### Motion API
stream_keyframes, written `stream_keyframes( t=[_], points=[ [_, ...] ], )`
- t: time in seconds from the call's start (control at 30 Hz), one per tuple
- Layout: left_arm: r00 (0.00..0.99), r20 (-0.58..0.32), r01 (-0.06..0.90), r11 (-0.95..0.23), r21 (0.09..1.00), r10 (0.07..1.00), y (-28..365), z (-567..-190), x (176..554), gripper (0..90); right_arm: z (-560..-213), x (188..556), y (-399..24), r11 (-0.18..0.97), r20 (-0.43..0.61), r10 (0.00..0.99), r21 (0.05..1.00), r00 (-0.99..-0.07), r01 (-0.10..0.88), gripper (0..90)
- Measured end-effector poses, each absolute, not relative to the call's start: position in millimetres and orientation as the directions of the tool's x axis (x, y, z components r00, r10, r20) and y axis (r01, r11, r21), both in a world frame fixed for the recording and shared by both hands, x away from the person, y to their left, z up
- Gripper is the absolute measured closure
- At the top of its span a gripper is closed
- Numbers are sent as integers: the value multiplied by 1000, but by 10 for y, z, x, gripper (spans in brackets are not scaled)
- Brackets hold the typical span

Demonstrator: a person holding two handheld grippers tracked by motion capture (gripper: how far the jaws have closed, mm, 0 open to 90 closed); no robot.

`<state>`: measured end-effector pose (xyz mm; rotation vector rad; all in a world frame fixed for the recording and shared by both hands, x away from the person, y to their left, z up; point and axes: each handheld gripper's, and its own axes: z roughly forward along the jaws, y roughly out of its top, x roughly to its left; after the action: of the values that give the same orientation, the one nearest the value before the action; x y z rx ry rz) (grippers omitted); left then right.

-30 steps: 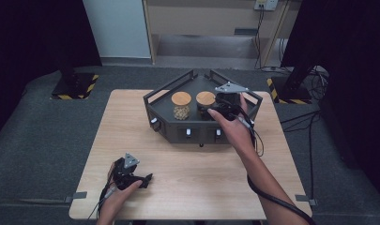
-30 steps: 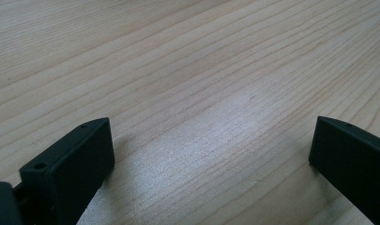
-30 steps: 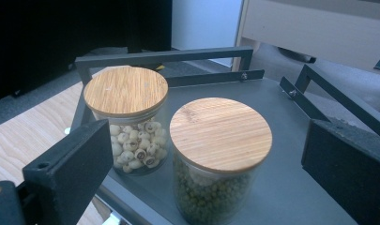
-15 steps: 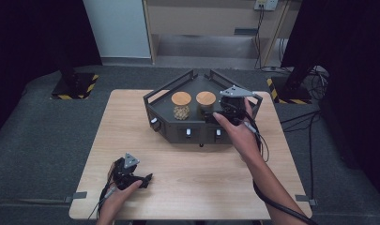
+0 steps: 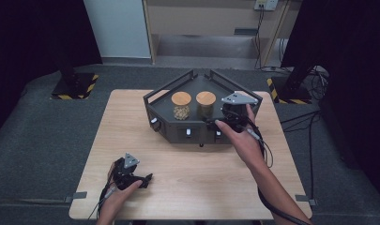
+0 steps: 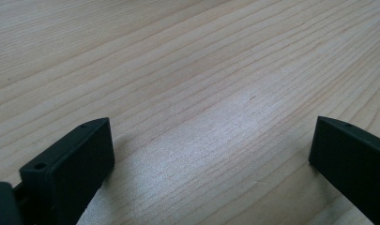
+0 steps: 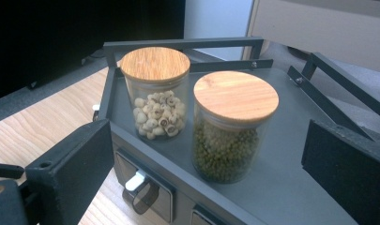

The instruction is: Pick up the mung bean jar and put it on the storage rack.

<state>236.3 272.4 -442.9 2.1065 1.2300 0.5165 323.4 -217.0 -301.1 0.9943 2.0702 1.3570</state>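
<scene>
1. Nearest, at the table's [image 5: 187,187] front left corner: left gripper [image 5: 141,178] held low in the left hand [image 5: 118,197], jaws wide apart and holding nothing, pointing along the pale wood towards the right in the high view.
2. In the left gripper view: bare board between the jaws, fine straight grain, matt, light beige.
3. Mid-table right: right hand [image 5: 239,140] reaching forward, forearm slanting in from the bottom right corner, cable trailing beside it.
4. Right gripper [image 5: 215,123] at the front right edge of the dark tray stand [image 5: 197,79], grey three-cornered plate on top, jaws spread wide and gripping nothing, aimed left across the stand towards the jars.
5. Dark tray stand: angular, many-sided, matt grey-black metal, flat deck with a raised bar rail round the back and sides, small white switches or knobs on the front panels [image 7: 140,187].
6. On the deck, two clear glass jars, upright, long axes vertical, side by side and close; touching or not, cannot tell.
7. Green-bean jar [image 7: 232,136]: nearer the right gripper, round flat wooden lid, filled about to the shoulder with small olive-green grains.
8. Lotus-seed jar [image 7: 155,101]: just beyond, same cylindrical shape and same pale bamboo-grained lid, holding larger cream-coloured round pieces with dark centres.
9. Farther off: grey carpeted floor, black-and-yellow striped bases [image 5: 75,86], a light cabinet front against the back wall.
</scene>
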Motion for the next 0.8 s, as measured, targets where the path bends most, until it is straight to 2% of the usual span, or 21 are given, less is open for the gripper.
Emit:
stream_keyframes(
  t=[0.8],
  points=[
    [485, 17, 624, -360, 694, 874, 2724, -4429, 2363, 0, -3138, 3107, -2425, 235, 26, 782, 913, -622, 333, 23]
  ],
)
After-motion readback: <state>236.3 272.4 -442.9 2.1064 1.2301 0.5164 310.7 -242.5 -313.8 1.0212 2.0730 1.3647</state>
